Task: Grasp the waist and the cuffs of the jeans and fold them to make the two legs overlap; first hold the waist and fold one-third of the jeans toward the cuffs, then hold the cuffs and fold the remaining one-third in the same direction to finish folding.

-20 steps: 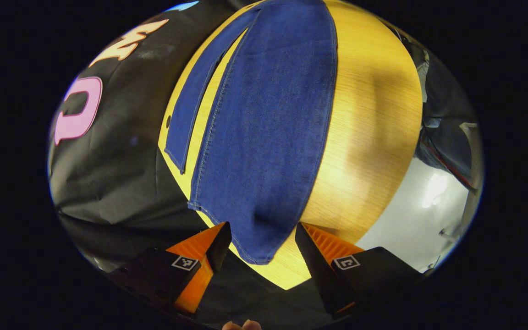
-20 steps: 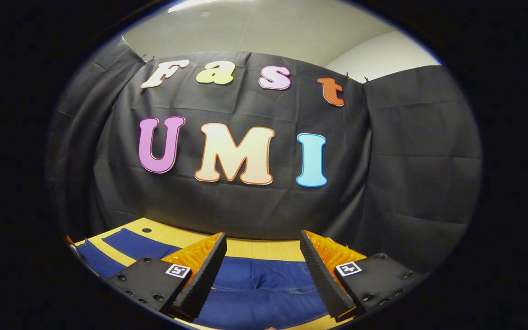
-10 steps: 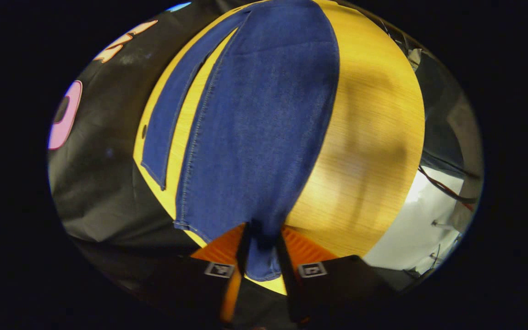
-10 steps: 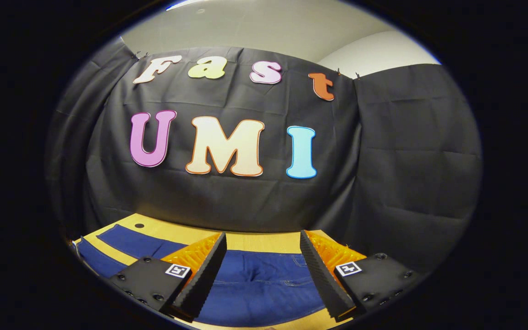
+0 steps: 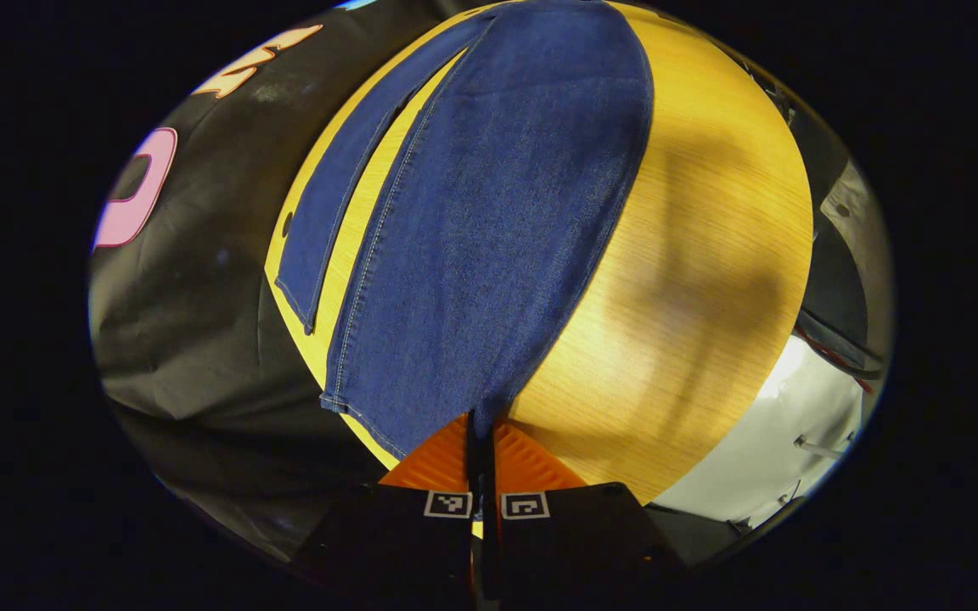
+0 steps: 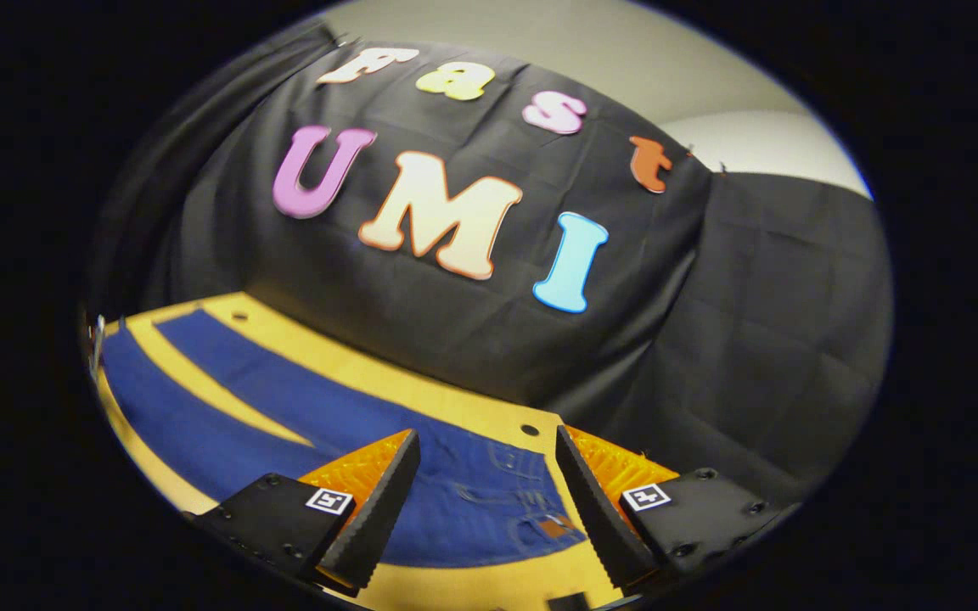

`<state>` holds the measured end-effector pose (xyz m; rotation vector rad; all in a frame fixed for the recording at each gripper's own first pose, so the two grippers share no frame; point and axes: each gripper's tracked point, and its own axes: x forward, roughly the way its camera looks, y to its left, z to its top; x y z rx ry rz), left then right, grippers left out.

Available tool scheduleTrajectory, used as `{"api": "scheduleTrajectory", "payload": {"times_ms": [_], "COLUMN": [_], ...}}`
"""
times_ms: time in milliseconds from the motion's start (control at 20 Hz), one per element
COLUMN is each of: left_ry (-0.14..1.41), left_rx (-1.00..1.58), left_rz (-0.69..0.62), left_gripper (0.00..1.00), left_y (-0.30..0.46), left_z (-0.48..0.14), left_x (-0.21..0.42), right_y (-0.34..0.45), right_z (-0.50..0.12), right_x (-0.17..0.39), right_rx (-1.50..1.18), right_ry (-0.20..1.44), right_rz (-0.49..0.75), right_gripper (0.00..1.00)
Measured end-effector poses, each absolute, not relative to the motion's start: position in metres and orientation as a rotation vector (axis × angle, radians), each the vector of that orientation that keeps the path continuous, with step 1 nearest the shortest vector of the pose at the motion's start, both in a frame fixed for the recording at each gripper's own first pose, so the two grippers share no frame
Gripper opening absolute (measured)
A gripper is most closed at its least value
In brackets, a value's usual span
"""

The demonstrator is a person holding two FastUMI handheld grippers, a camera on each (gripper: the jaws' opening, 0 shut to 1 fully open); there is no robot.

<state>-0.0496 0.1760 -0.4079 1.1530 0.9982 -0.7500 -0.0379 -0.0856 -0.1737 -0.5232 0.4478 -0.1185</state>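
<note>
Left tongs (image 5: 480, 441) pressed together, pinching near leg's cuff corner of jeans (image 5: 489, 221), which lie flat on counter (image 5: 693, 280). Right tongs (image 6: 485, 484) spread above the waist (image 6: 531, 509). Risk: one-corner pinch slips, or legs overlap crooked.

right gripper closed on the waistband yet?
No: in the right gripper view the right gripper stands open above the jeans, its fingers apart with the waist end lying flat on the table.
</note>
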Motion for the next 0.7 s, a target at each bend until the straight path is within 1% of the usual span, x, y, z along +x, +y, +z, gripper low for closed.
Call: {"api": "scheduleTrajectory", "payload": {"times_ms": [50, 250, 450, 700], "left_ry": [0.992, 1.0, 1.057, 1.084], "left_rx": [1.168, 1.211, 1.17, 1.194], "left_rz": [-0.751, -0.75, -0.717, -0.689], "left_gripper": [0.0, 0.0, 0.0, 0.0], "left_y": [0.177, 0.177, 0.177, 0.177], "left_z": [-0.407, -0.407, -0.408, -0.407], "left_x": [-0.05, -0.05, -0.049, -0.049], "right_y": [-0.1, -0.148, -0.188, -0.202], "right_z": [-0.186, -0.248, -0.3, -0.35], "right_x": [-0.046, -0.079, -0.106, -0.119], "right_rx": [-0.585, -0.781, -1.05, -1.231], "right_ry": [0.497, 0.67, 0.786, 0.854], "right_rz": [-0.1, -0.004, 0.125, 0.341], "right_gripper": [0.99, 0.99, 0.99, 1.0]}}
